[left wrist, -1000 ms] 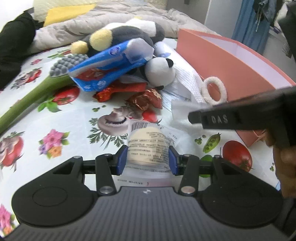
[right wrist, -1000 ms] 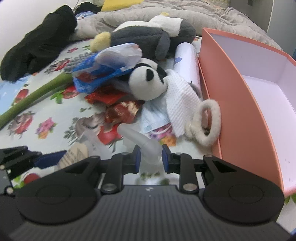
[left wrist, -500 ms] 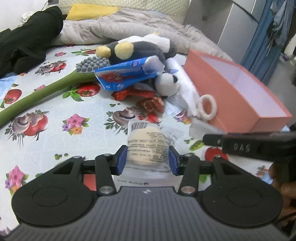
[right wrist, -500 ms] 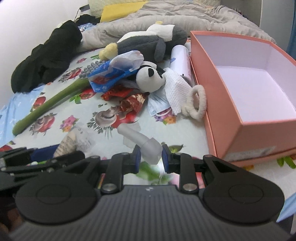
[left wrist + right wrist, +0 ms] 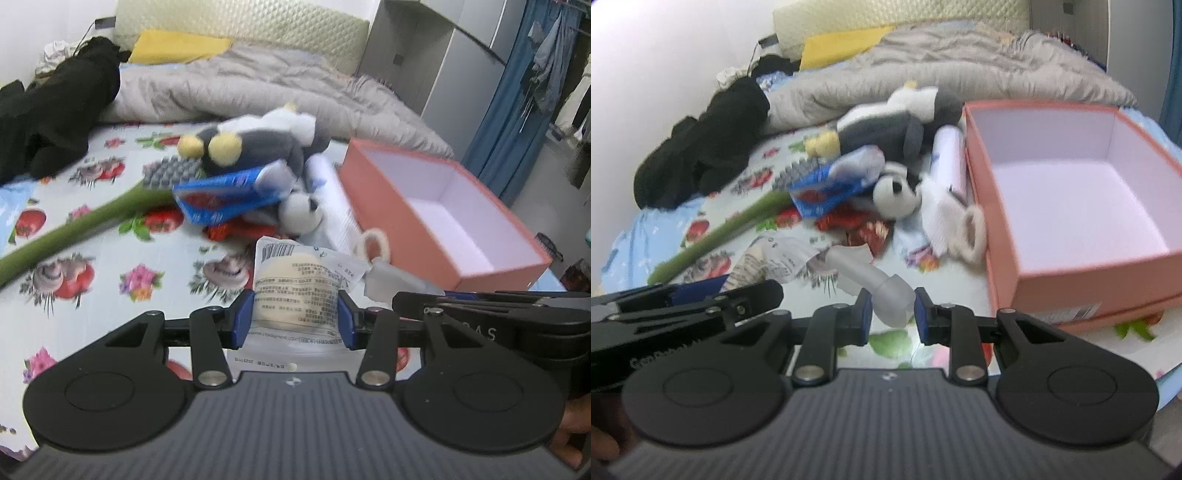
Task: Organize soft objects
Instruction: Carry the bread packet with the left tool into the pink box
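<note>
Grey quilt (image 5: 266,88), rumpled, across the far end of the bed. Yellow pillow (image 5: 177,51) behind it, against a cream quilted headboard (image 5: 240,22). Fruit-and-flower printed sheet (image 5: 110,280) covering the near bed. Blue curtain (image 5: 517,92) at right, beside a grey wardrobe (image 5: 424,55).

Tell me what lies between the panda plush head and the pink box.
In the right wrist view, a white knitted cloth and a cream fuzzy ring lie between the panda plush head and the pink box.
</note>
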Demonstrator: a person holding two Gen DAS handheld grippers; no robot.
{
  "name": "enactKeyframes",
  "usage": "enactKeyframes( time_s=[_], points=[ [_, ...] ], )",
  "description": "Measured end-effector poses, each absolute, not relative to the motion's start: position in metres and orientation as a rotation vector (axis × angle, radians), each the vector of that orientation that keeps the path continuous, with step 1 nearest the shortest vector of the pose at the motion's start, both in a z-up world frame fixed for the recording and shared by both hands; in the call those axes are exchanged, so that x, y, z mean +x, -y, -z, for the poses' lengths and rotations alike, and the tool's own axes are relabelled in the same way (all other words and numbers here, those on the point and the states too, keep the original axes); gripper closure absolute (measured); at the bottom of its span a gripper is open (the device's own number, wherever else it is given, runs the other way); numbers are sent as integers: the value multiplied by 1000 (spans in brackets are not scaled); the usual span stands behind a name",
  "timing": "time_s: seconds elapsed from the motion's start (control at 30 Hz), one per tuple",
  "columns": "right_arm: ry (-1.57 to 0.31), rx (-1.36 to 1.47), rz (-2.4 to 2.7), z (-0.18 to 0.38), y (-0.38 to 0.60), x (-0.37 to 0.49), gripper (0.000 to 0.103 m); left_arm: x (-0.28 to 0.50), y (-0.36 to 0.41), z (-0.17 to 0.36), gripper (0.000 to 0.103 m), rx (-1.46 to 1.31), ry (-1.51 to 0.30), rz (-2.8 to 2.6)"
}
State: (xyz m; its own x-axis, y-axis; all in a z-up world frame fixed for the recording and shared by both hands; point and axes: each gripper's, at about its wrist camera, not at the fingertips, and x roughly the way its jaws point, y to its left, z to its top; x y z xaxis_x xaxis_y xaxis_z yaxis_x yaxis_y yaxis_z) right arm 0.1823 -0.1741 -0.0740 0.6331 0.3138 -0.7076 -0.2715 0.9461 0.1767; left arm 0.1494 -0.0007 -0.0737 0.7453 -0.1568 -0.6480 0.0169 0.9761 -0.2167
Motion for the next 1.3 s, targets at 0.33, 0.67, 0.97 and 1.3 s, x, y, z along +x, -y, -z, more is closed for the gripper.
enactKeyframes(
  time_s=[0.33,0.67,0.97,1.3],
  points=[
    [-719,63,-318,10,212,193,75,168,32,6,50,-193,-635,116],
    [-624,56,-312,-29,252,222,75,207,79,-38,50,-213,-576,160],
    [-638,97,-237,-16,307,263,75,267,135,-34,50,-172,-616,221],
    [-794,147,-142,44,357,307,74,332,185,27,50,-155,-779,270]
  ],
)
